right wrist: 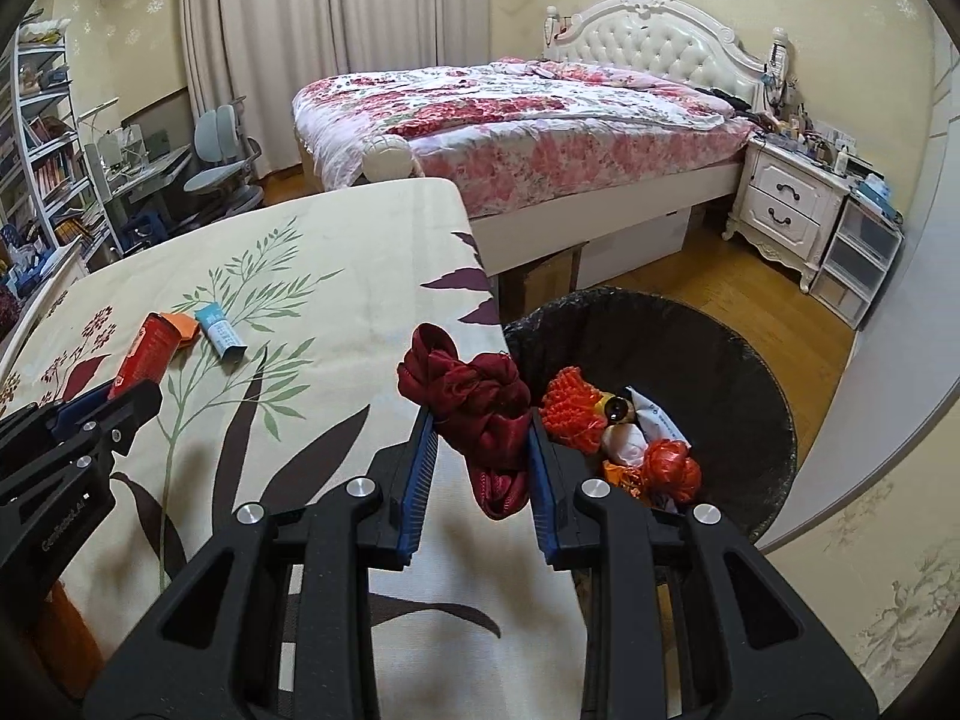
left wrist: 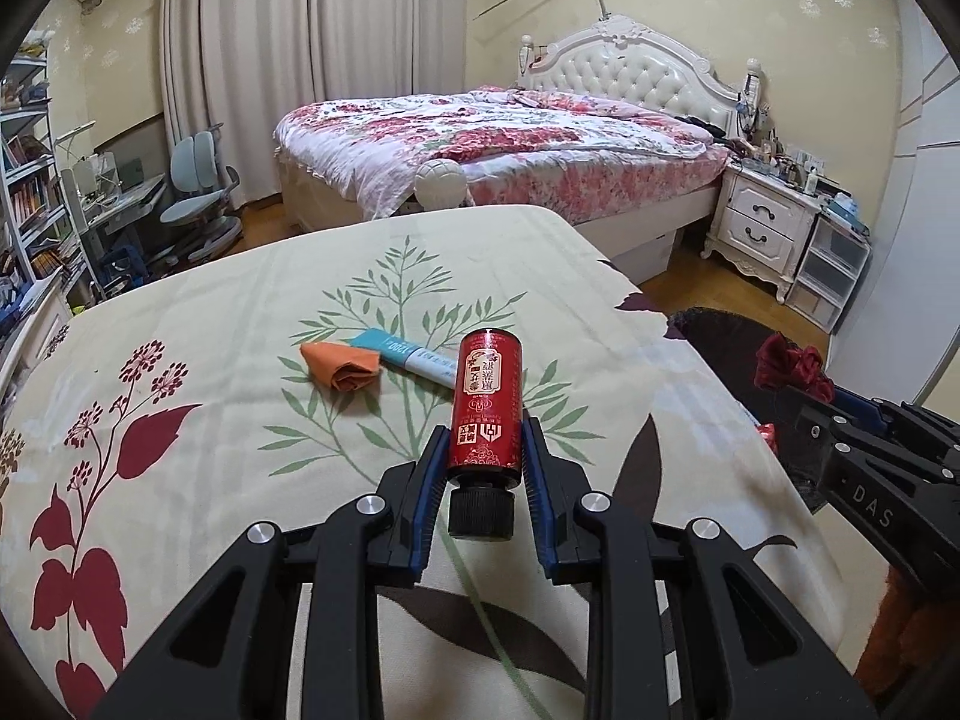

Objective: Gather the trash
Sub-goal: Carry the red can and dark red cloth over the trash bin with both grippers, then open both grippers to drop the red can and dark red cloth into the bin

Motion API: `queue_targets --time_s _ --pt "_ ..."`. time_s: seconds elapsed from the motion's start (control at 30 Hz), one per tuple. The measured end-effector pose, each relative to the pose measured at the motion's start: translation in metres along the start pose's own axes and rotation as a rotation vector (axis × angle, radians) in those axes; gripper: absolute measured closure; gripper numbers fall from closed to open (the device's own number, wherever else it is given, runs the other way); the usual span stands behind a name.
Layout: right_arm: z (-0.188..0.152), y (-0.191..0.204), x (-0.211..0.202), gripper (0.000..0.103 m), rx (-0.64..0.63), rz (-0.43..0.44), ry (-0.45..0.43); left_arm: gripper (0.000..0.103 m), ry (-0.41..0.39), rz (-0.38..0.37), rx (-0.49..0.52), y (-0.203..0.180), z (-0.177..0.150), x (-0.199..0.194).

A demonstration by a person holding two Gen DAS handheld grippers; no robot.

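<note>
My left gripper [left wrist: 485, 450] is shut on a red bottle [left wrist: 487, 405] with a black cap, held just above the floral tablecloth [left wrist: 180, 312]; it also shows in the right wrist view [right wrist: 147, 354]. My right gripper [right wrist: 480, 438] is shut on a crumpled dark red cloth [right wrist: 474, 402], held at the table's right edge beside the black trash bin [right wrist: 720, 372]. The cloth also shows in the left wrist view [left wrist: 789, 366]. An orange crumpled paper [left wrist: 342, 365] and a blue-white tube [left wrist: 414, 357] lie on the table beyond the bottle.
The bin holds orange netting [right wrist: 570, 411], white wrappers and a small dark bottle [right wrist: 615, 408]. A bed [right wrist: 540, 120] stands behind, a white nightstand [right wrist: 786, 204] to the right, a desk chair [left wrist: 198, 192] and bookshelves at left.
</note>
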State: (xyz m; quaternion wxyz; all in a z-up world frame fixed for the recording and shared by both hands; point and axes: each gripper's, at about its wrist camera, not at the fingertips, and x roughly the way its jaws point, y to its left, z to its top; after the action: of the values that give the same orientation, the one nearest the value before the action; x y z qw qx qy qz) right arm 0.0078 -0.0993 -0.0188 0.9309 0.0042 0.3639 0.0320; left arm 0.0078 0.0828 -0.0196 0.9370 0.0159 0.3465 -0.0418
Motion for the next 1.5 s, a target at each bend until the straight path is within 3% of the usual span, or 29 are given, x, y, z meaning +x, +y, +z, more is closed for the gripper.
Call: queue_targets --time_s 0.77,1.5 --pt "0.021 -0.089 0.005 0.075 0.131 -0.154 -0.062 0.076 -0.092 -0.098 0.100 -0.098 0.048 0.031" --pt "0.024 -0.128 0.035 0.075 0.190 -0.205 -0.034 0.076 -0.053 -0.098 0.158 -0.146 0.057 0.077"
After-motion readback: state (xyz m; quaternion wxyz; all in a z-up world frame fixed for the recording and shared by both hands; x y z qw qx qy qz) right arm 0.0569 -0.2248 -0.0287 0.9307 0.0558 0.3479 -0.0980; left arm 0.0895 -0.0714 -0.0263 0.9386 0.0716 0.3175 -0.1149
